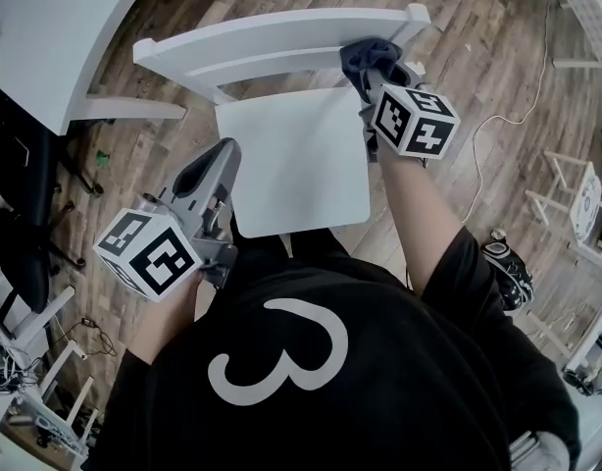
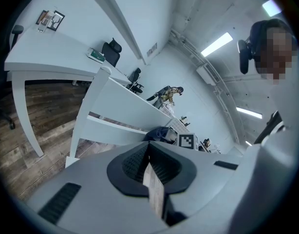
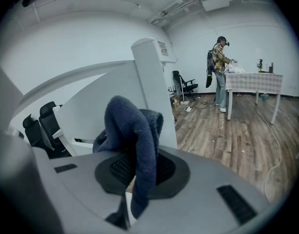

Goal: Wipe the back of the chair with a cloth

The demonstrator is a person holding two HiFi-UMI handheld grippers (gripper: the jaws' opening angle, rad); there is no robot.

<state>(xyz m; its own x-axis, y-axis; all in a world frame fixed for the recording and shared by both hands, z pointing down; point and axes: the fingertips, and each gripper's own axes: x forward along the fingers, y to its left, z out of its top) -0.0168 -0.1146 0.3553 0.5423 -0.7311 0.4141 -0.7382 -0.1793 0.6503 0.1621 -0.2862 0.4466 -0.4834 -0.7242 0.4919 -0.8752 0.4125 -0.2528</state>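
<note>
Looking steeply down in the head view on a white chair (image 1: 291, 160) on a wooden floor (image 1: 477, 27), seat at frame centre, top rail of the back (image 1: 272, 35) across the upper middle.

Right gripper (image 1: 377, 88) at upper right centre, marker cube (image 1: 415, 120) toward the camera. Fingers pinching a dark blue cloth (image 1: 366, 60), bunched and pressed against the right end of the top rail, just beside the corner post. In the right gripper view, same cloth (image 3: 135, 140) folded over and clamped between the fingers, a tail hanging down toward the lower centre, with the white post (image 3: 153, 82) and rail of the chair back right behind it.

Left gripper (image 1: 215, 162) at lower left of the head view, off the left edge of the seat, well apart from the chair back. Fingers pressed together, holding nothing; in the left gripper view, dark pads (image 2: 161, 165) meeting at lower centre with no gap. Beyond them, the chair back (image 2: 120, 106) slanting across mid-frame and the cloth (image 2: 159, 133) at its far end, next to the other gripper's cube (image 2: 187, 140).

White table (image 1: 56, 27) at upper left of the head view. Pale cable (image 1: 504, 116) trailing over the floor at right. Standing person (image 3: 219, 72) beside a checked table (image 3: 252, 81) at far right of the right gripper view.
</note>
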